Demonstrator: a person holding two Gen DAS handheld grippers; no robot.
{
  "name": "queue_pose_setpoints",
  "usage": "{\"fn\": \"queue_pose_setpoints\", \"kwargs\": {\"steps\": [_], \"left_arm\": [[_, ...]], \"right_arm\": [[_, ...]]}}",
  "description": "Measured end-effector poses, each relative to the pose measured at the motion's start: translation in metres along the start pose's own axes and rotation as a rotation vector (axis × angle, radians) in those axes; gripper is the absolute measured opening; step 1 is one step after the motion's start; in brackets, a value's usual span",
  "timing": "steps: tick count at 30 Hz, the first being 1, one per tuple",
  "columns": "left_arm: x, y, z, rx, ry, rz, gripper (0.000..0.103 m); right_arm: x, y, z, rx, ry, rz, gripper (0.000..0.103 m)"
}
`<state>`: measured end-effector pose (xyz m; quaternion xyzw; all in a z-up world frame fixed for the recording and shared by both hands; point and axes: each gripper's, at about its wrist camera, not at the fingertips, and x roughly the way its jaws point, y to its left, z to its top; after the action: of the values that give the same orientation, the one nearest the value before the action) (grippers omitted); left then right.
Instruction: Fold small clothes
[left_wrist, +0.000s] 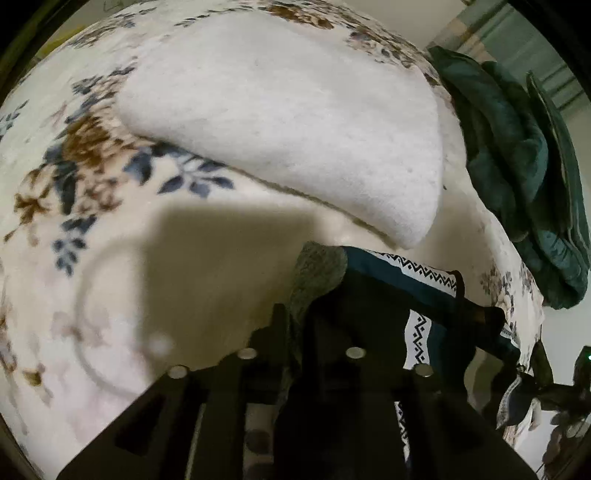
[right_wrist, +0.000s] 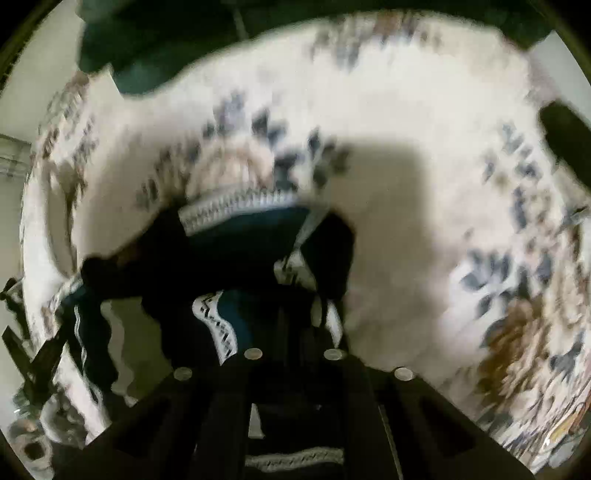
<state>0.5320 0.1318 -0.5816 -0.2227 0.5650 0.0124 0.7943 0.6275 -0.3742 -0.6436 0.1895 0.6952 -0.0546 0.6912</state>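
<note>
A small dark teal garment (left_wrist: 399, 280) with white zigzag trim is held up over a floral blanket (left_wrist: 92, 177). My left gripper (left_wrist: 301, 321) is shut on its grey-lined edge. In the right wrist view the same garment (right_wrist: 243, 236) hangs in front of the camera, blurred. My right gripper (right_wrist: 295, 314) is shut on its other edge. A white folded cloth (left_wrist: 295, 122) lies on the blanket beyond the left gripper.
A dark green bundle of cloth (left_wrist: 524, 177) lies at the blanket's right side and shows at the top of the right wrist view (right_wrist: 155, 48). A dark object (right_wrist: 565, 140) sits at the right edge. Floor shows past the blanket's edge.
</note>
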Motion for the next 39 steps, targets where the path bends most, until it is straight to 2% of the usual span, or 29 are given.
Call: {"fn": "queue_pose_setpoints", "kwargs": {"steps": [1, 2, 3, 4, 7, 10, 12, 15, 17, 19, 20, 21, 22, 23, 25, 27, 28, 30, 32, 34, 36, 37, 38, 39], "left_arm": [[-0.008, -0.001, -0.001, 0.002, -0.008, 0.019, 0.038], [-0.014, -0.002, -0.002, 0.006, -0.020, 0.017, 0.044], [-0.025, -0.004, -0.003, 0.012, -0.046, 0.012, 0.055], [-0.039, -0.006, -0.005, 0.018, -0.076, 0.011, 0.064], [-0.078, -0.014, -0.015, 0.034, -0.156, 0.009, 0.065], [-0.115, -0.030, -0.036, 0.063, -0.228, 0.041, 0.065], [-0.132, -0.042, -0.056, 0.071, -0.260, 0.082, 0.065], [-0.144, -0.059, -0.098, 0.063, -0.301, 0.160, 0.065], [-0.138, -0.070, -0.129, 0.059, -0.293, 0.230, 0.065], [-0.129, -0.082, -0.167, 0.041, -0.244, 0.293, 0.065], [-0.126, -0.087, -0.182, 0.031, -0.233, 0.316, 0.065], [-0.124, -0.093, -0.202, 0.019, -0.223, 0.340, 0.065], [-0.122, -0.101, -0.223, 0.003, -0.209, 0.372, 0.065], [-0.118, -0.110, -0.244, -0.011, -0.191, 0.399, 0.065], [-0.116, -0.122, -0.276, -0.036, -0.162, 0.431, 0.065], [-0.115, -0.131, -0.306, -0.064, -0.130, 0.435, 0.065], [-0.114, -0.137, -0.322, -0.081, -0.115, 0.438, 0.065], [-0.113, -0.146, -0.344, -0.096, -0.091, 0.428, 0.065], [-0.111, -0.153, -0.359, -0.101, -0.073, 0.434, 0.065], [-0.112, -0.161, -0.372, -0.114, -0.051, 0.416, 0.065], [-0.117, -0.174, -0.387, -0.098, -0.045, 0.404, 0.065], [-0.120, -0.181, -0.395, -0.092, -0.039, 0.401, 0.065], [-0.123, -0.189, -0.405, -0.089, -0.026, 0.389, 0.065], [-0.123, -0.195, -0.413, -0.088, -0.016, 0.374, 0.065]], "right_arm": [[-0.005, -0.005, -0.002, 0.021, -0.017, 0.019, 0.038], [-0.010, -0.009, -0.004, 0.035, -0.027, 0.028, 0.060], [-0.019, -0.016, -0.008, 0.058, -0.040, 0.053, 0.072], [-0.027, -0.022, -0.013, 0.076, -0.046, 0.084, 0.073], [-0.053, -0.044, -0.031, 0.128, -0.042, 0.161, 0.073], [-0.061, -0.063, -0.029, 0.144, -0.025, 0.204, 0.073], [-0.057, -0.075, -0.009, 0.135, -0.026, 0.238, 0.073], [-0.026, -0.080, 0.030, 0.098, 0.038, 0.311, 0.073], [0.003, -0.075, 0.058, 0.060, 0.105, 0.363, 0.073], [0.029, -0.068, 0.080, 0.028, 0.159, 0.398, 0.073], [0.041, -0.065, 0.087, 0.011, 0.187, 0.419, 0.072], [0.050, -0.062, 0.091, -0.004, 0.206, 0.433, 0.062], [0.063, -0.058, 0.096, -0.035, 0.243, 0.437, 0.047], [0.071, -0.053, 0.096, -0.072, 0.270, 0.429, 0.005], [0.068, -0.045, 0.099, -0.167, 0.247, 0.358, 0.007], [0.052, -0.048, 0.109, -0.214, 0.151, 0.310, 0.006], [0.046, -0.058, 0.123, -0.192, 0.118, 0.301, 0.006], [0.058, -0.067, 0.137, -0.153, 0.168, 0.294, 0.006], [0.073, -0.060, 0.138, -0.199, 0.215, 0.271, 0.007], [0.079, -0.056, 0.140, -0.205, 0.278, 0.284, 0.013], [0.072, -0.062, 0.140, -0.199, 0.301, 0.317, 0.038], [0.062, -0.069, 0.140, -0.197, 0.303, 0.338, 0.047], [0.053, -0.076, 0.139, -0.199, 0.303, 0.344, 0.061], [0.043, -0.084, 0.137, -0.206, 0.297, 0.354, 0.063]]}}
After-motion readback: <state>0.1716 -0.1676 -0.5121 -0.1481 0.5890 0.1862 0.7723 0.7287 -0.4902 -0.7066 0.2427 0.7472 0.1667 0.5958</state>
